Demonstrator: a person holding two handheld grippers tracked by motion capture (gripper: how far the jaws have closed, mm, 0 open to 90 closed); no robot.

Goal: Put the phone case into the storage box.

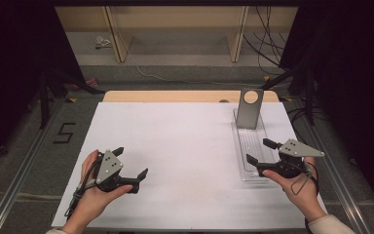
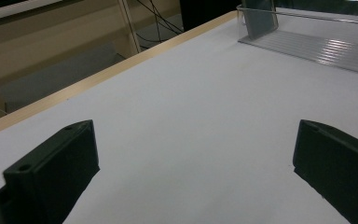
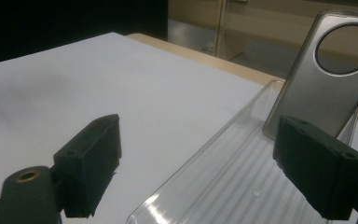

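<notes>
1. Phone case [image 1: 250, 108], grey with a round camera cutout near its top, is what we work toward; it stands upright and leaning back at the far end of a clear ribbed tray [image 1: 247, 146], at about one o'clock from the table's middle.
2. Nearest to us, at about seven o'clock on the white table sheet [image 1: 185, 146], our left gripper [image 1: 132, 163] sits in our left hand [image 1: 90, 195], its jaws spread wide apart with nothing between them.
3. From the left gripper view, the left gripper [image 2: 193, 154] frames bare white sheet [image 2: 191, 116], and the tray [image 2: 317, 49] lies well apart at about one o'clock, with the case [image 2: 260, 18] at its far end.
4. At about four o'clock our right gripper [image 1: 263, 152] rests in our right hand [image 1: 297, 187], jaws likewise parted and holding nothing, hovering over the near end of the tray.
5. In the right gripper view, the right gripper [image 3: 198, 154] straddles the tray's left rim [image 3: 205, 144]: one jaw stands over the sheet [image 3: 98, 79], the other over the ribbed floor.
6. Farther along that same view, the case [image 3: 326, 88] rises at about one o'clock, tilted back; we cannot tell whether the right jaw touches it.
7. Beyond the sheet, at twelve o'clock, the table's wooden edge [image 1: 175, 96] shows, and past it a pale wooden frame [image 1: 175, 29] with loose cables [image 1: 265, 39] on the floor.
</notes>
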